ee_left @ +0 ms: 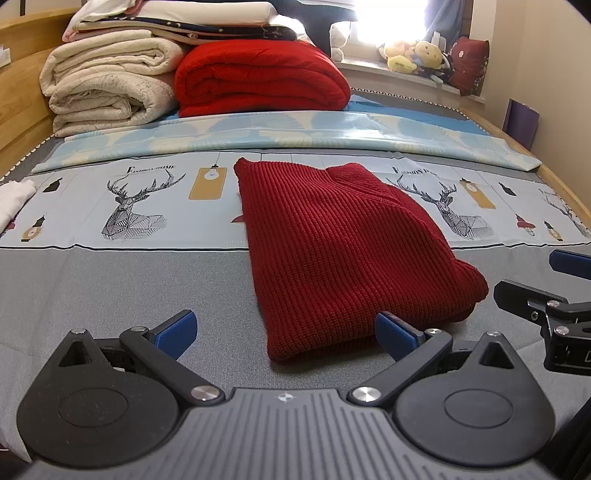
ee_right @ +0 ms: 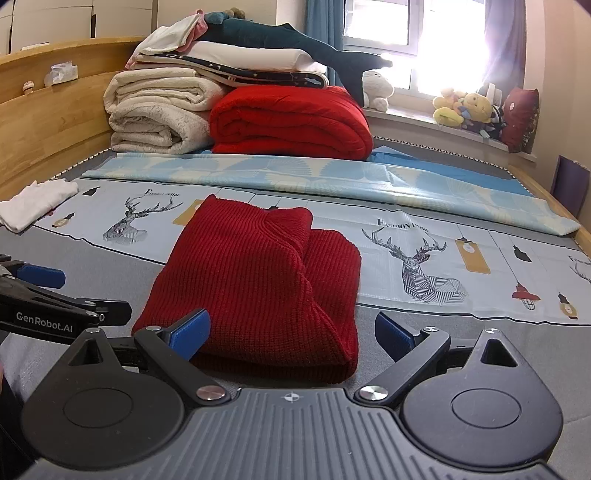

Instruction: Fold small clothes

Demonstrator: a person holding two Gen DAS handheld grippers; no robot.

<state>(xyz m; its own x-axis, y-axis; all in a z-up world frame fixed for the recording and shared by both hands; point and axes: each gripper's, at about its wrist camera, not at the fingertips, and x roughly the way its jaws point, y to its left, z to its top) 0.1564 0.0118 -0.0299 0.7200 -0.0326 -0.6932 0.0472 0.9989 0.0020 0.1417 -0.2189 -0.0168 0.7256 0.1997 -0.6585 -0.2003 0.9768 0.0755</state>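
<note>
Folded dark red ribbed knit sweater [ee_left: 332, 251] lay on the grey bed cover [ee_left: 129, 288].
Left gripper [ee_left: 286, 330] and right gripper [ee_right: 291, 332] gaped empty near its edge; deer-print sheet [ee_left: 129, 206] behind.

Red ribbed knit garment [ee_left: 332, 251], folded into a compact rectangle, apparently a sweater; lies flat at frame centre, in both views.

The window [ee_right: 406, 26] is blown out white in both views, so nothing outside reads. In the left wrist view the right gripper [ee_left: 561, 291] is cut off by the right edge, and the white cloth [ee_left: 13, 201] by the left edge. The soft toys [ee_right: 465, 109] on the sill blur into one heap. The red sweater [ee_right: 258, 280] hides part of the bed print (its near edge sits behind a blue finger [ee_right: 190, 332]).
</note>
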